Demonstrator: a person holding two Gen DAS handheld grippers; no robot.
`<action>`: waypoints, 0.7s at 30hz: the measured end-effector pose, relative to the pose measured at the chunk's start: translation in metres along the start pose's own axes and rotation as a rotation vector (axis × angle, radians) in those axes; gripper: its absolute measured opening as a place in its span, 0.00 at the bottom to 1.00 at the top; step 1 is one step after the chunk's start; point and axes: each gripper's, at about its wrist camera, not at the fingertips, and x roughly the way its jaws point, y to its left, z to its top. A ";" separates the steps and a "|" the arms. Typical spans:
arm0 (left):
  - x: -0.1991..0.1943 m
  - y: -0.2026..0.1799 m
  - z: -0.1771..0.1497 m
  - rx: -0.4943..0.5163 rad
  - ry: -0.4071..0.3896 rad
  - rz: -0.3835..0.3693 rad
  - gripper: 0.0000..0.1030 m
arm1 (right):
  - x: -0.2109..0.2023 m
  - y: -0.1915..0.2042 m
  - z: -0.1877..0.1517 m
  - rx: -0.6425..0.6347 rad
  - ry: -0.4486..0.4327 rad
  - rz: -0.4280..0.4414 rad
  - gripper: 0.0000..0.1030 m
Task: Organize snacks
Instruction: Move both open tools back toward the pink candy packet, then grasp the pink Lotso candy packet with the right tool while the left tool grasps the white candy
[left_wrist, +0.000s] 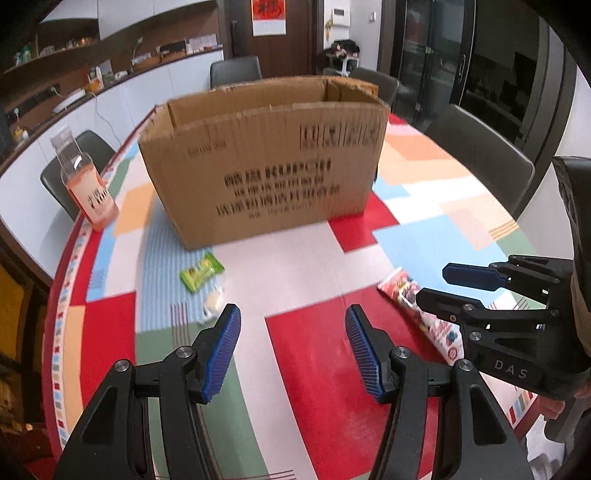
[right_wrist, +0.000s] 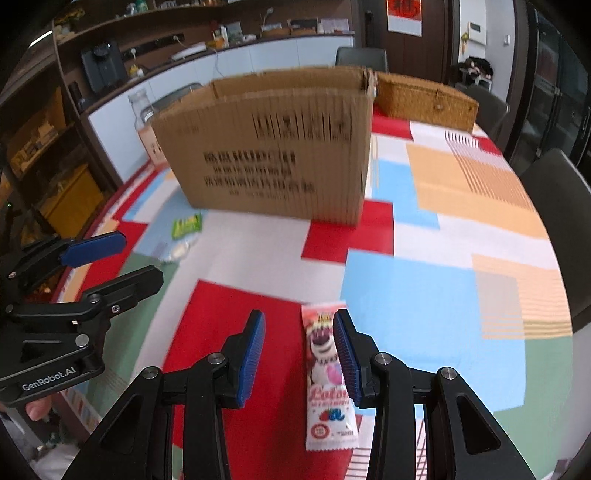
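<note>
An open cardboard box (left_wrist: 266, 162) stands on the table's middle, also in the right wrist view (right_wrist: 273, 151). A green snack packet (left_wrist: 201, 272) and a clear wrapped snack (left_wrist: 212, 304) lie in front of it at the left. A red and white Lotso snack packet (right_wrist: 327, 376) lies on the table between and under my right gripper's open jaws, close to the right finger. My right gripper (right_wrist: 299, 356) is open. My left gripper (left_wrist: 291, 349) is open and empty above the table, right of the clear snack.
A colourful patchwork tablecloth (right_wrist: 443, 258) covers the round table. A bottle with an orange label (left_wrist: 86, 188) stands at the table's left edge. A wicker basket (right_wrist: 424, 99) sits behind the box. Grey chairs (left_wrist: 480, 155) surround the table.
</note>
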 end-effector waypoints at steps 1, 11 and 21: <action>0.003 0.000 -0.002 -0.002 0.010 -0.005 0.56 | 0.002 0.000 -0.002 0.002 0.009 0.000 0.38; 0.030 -0.005 -0.013 -0.012 0.098 -0.024 0.56 | 0.024 -0.009 -0.011 0.027 0.078 -0.024 0.38; 0.049 -0.004 -0.018 -0.027 0.150 -0.034 0.56 | 0.042 -0.011 -0.015 0.022 0.113 -0.050 0.38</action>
